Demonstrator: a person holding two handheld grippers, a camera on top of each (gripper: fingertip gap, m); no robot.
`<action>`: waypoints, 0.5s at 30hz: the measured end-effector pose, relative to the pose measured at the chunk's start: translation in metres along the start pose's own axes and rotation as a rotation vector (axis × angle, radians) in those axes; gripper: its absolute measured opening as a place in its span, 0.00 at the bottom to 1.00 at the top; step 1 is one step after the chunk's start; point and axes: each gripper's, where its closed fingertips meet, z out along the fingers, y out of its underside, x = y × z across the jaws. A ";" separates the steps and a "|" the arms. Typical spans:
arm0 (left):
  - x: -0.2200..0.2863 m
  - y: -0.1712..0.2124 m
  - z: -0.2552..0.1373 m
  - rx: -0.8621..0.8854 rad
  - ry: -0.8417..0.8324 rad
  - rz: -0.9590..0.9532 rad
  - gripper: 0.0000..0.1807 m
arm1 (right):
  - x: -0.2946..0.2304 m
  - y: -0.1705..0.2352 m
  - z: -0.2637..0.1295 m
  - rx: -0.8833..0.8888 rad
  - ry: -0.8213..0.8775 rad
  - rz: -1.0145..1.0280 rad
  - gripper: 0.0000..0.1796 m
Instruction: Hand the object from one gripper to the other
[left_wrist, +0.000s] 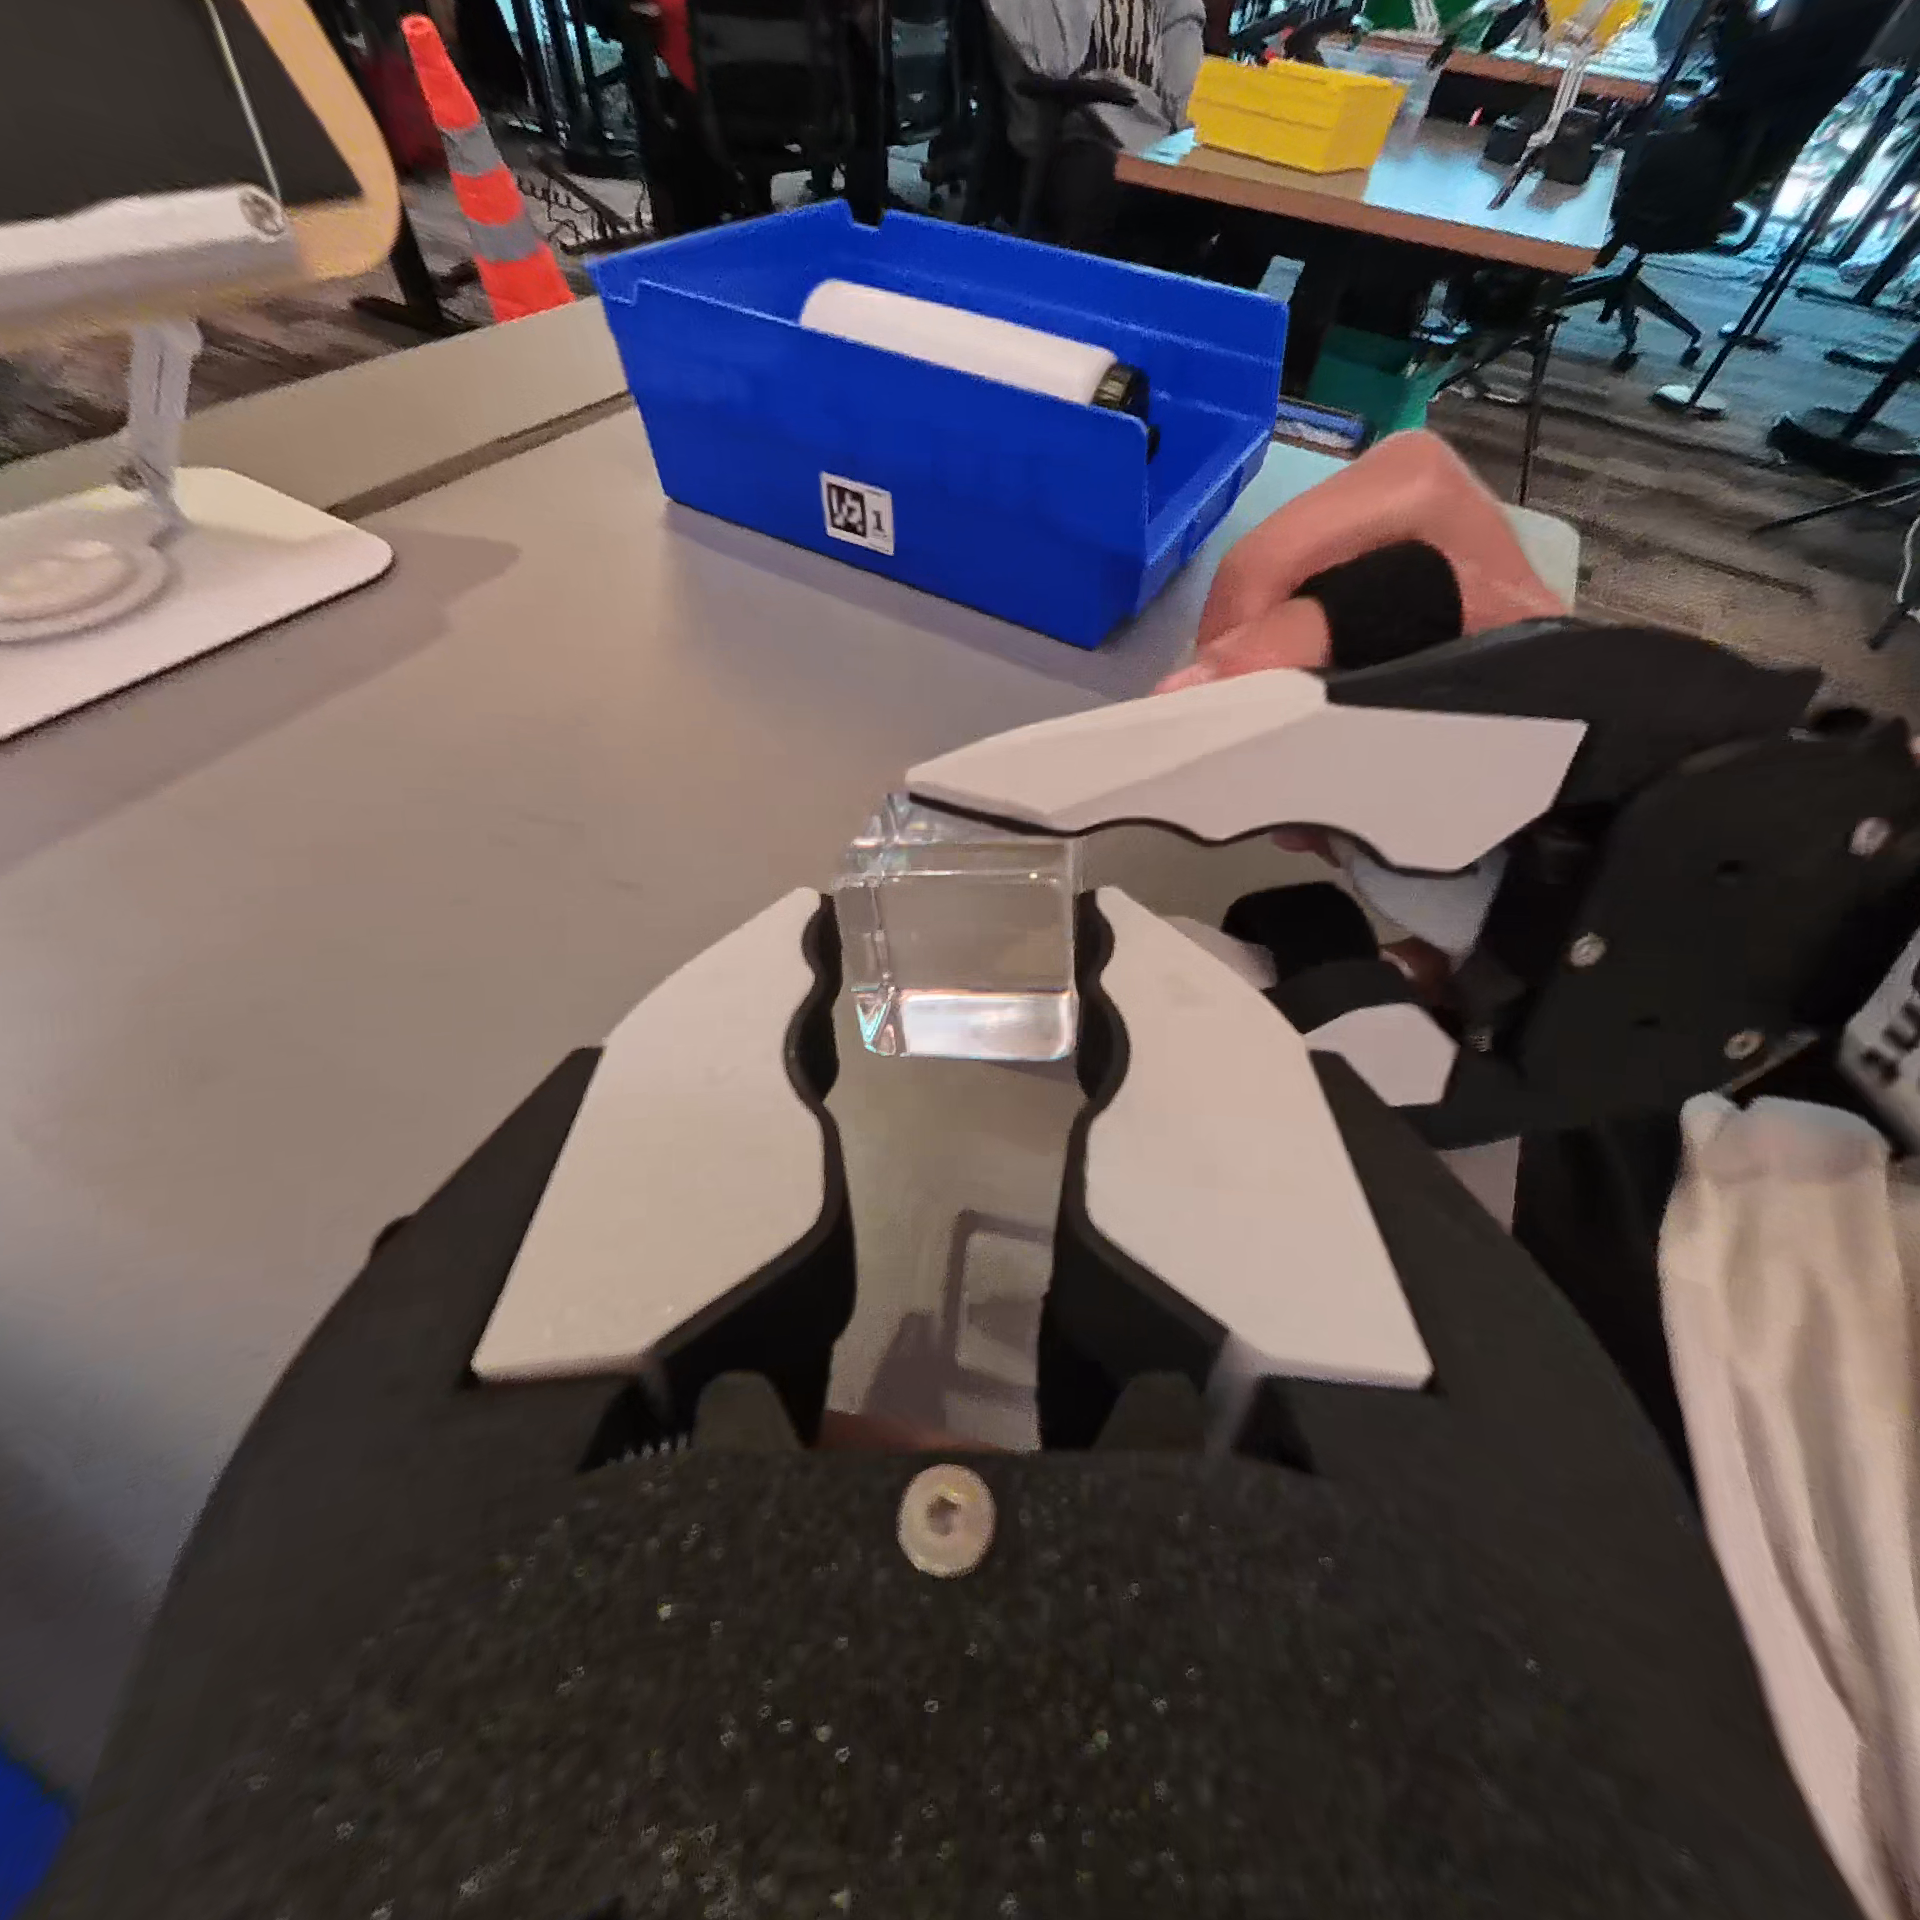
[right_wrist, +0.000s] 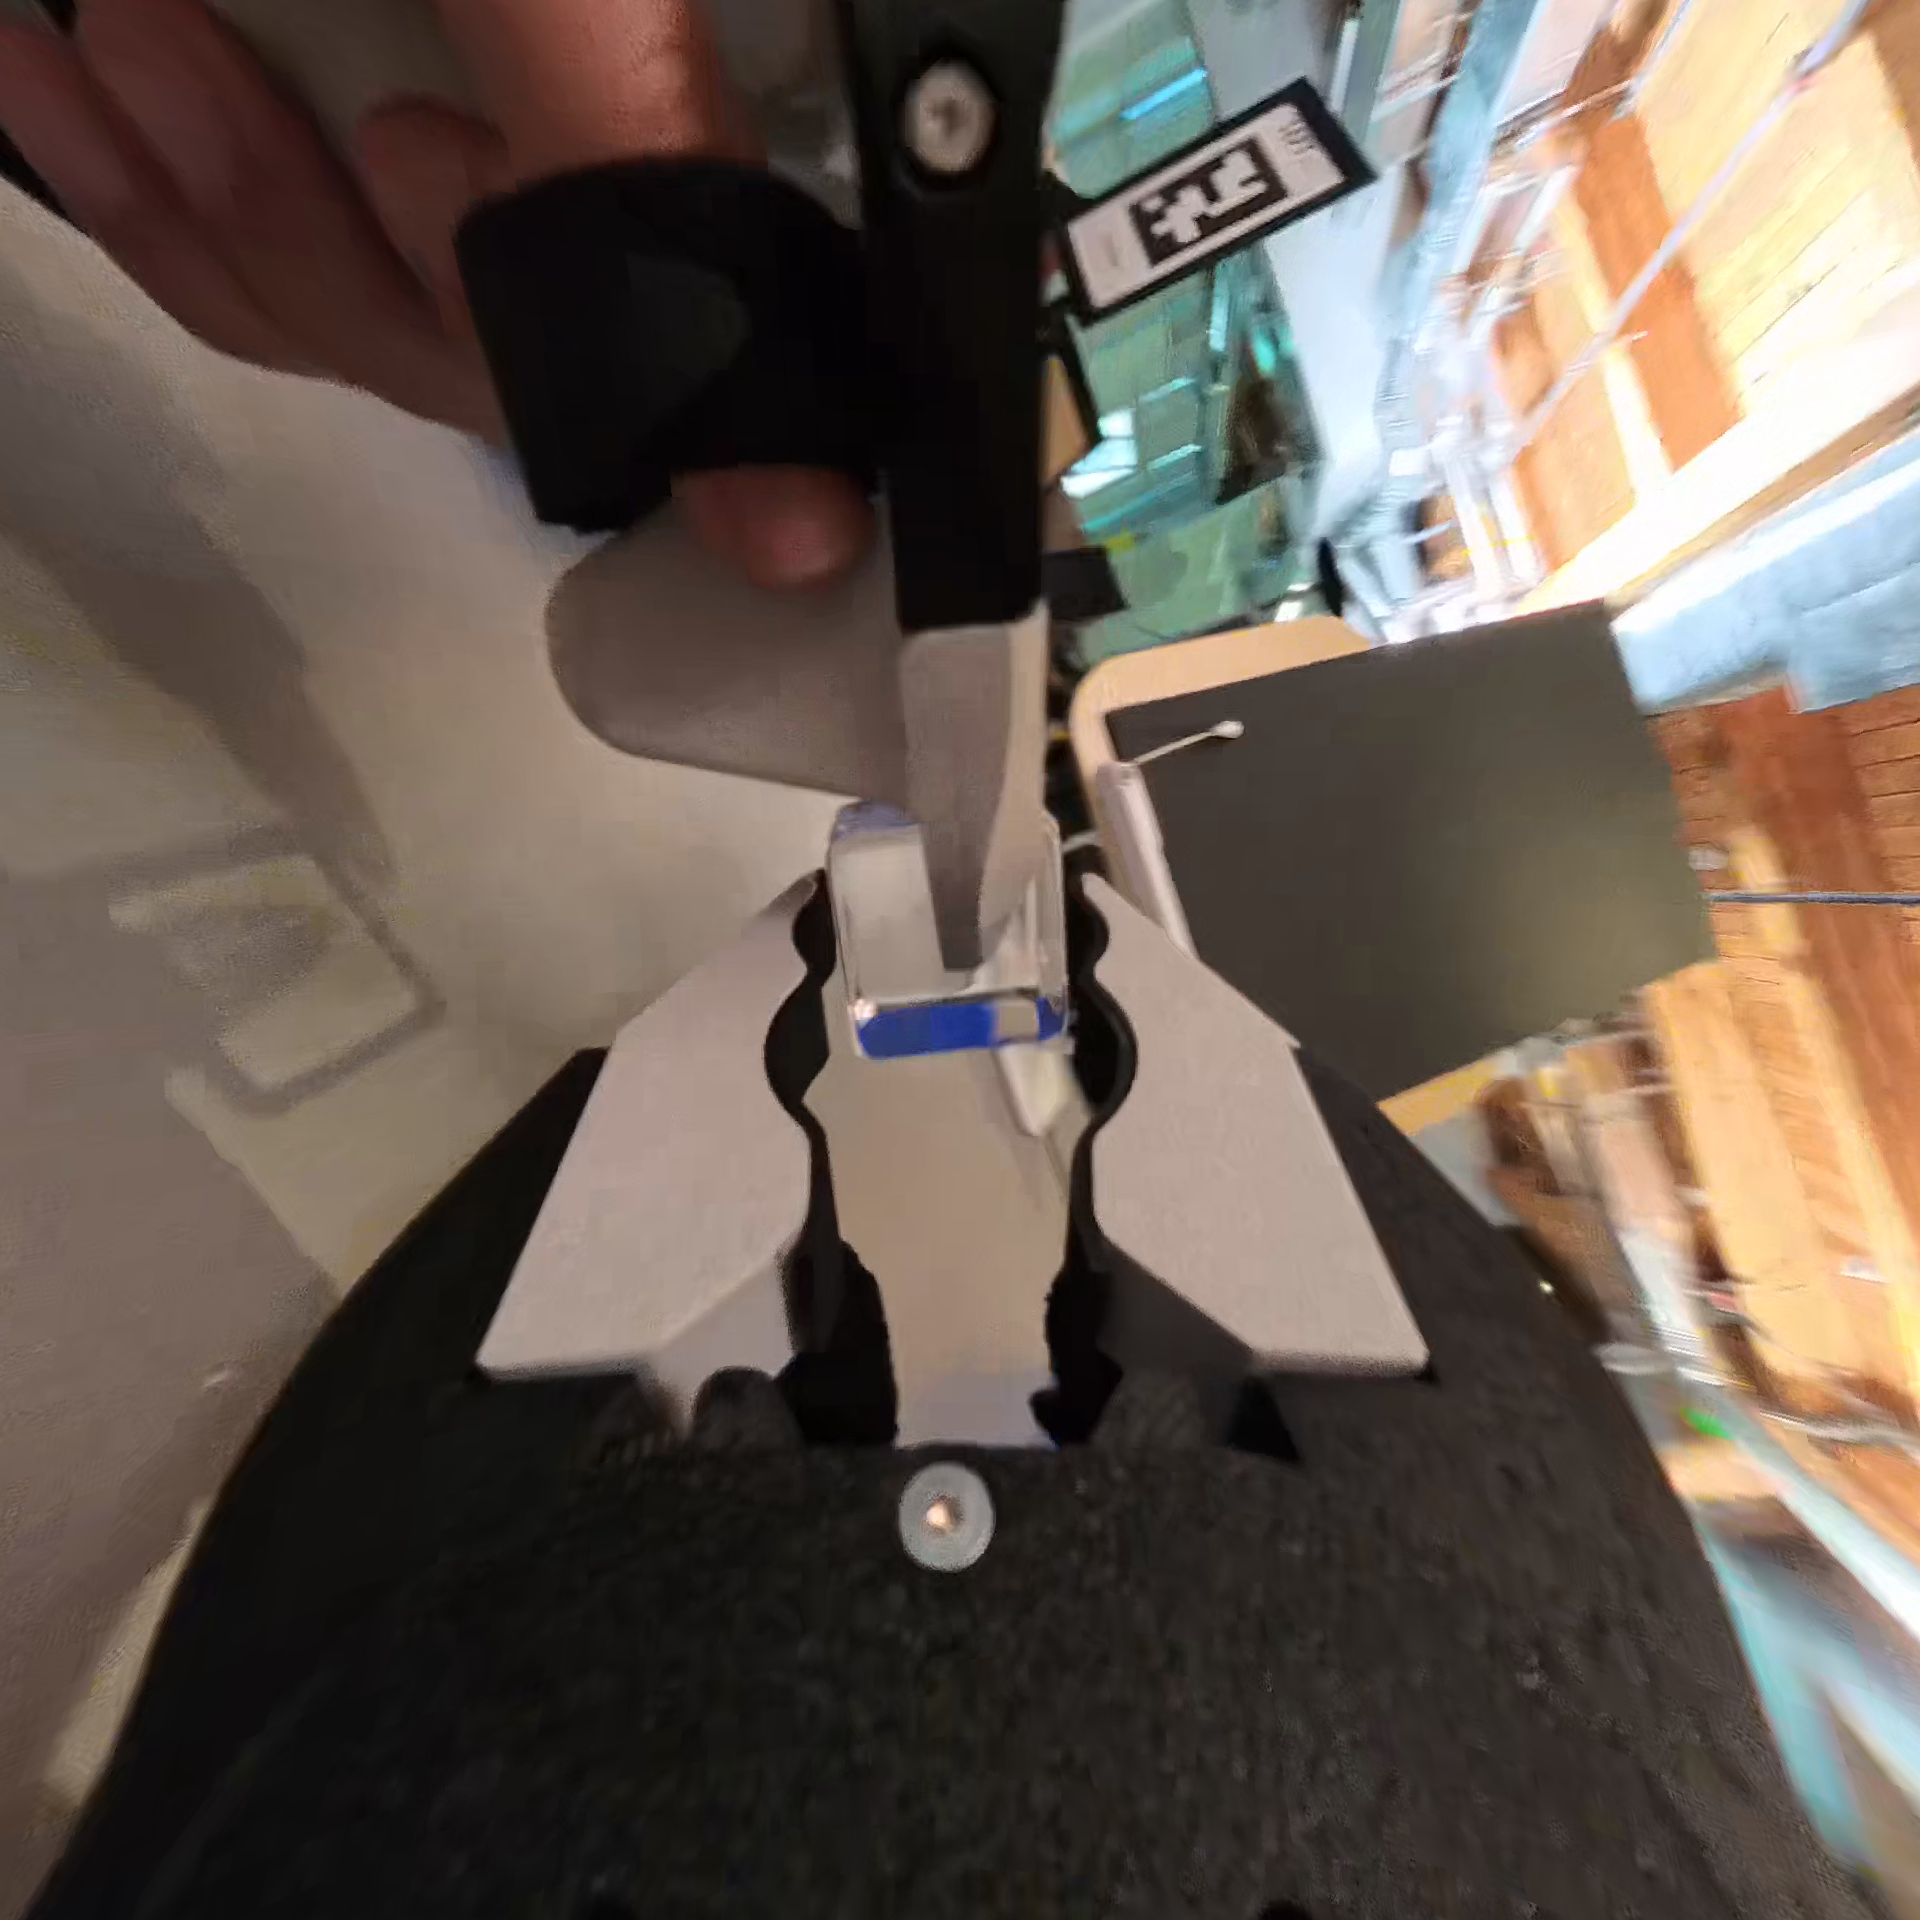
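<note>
At the frame centre, the small clear acrylic cube (left_wrist: 961, 940) is clamped by both the left hand-held gripper (left_wrist: 961, 935) and the right hand-held gripper (right_wrist: 951, 935). The handover is at mid-step; next, I judge, one must release.

Grey table (left_wrist: 436, 935) bears blue bin (left_wrist: 935, 478) (roll inside) and white stand (left_wrist: 177, 561).

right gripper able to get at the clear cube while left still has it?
Likely yes. The clear cube sits between the left gripper jaws, top face exposed; the right gripper comes in crosswise and already brackets it on the free faces. Nothing blocks it.
</note>
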 end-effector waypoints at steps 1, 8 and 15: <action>-0.005 0.002 -0.001 0.000 -0.012 -0.009 0.24 | -0.002 -0.001 -0.002 0.020 -0.051 0.074 0.27; -0.031 -0.021 -0.036 0.271 0.289 -0.421 0.24 | 0.025 -0.010 -0.028 0.316 -0.532 1.116 0.32; 0.004 -0.030 -0.030 0.276 0.409 -0.368 0.23 | 0.013 -0.025 -0.033 0.443 -0.984 1.604 0.32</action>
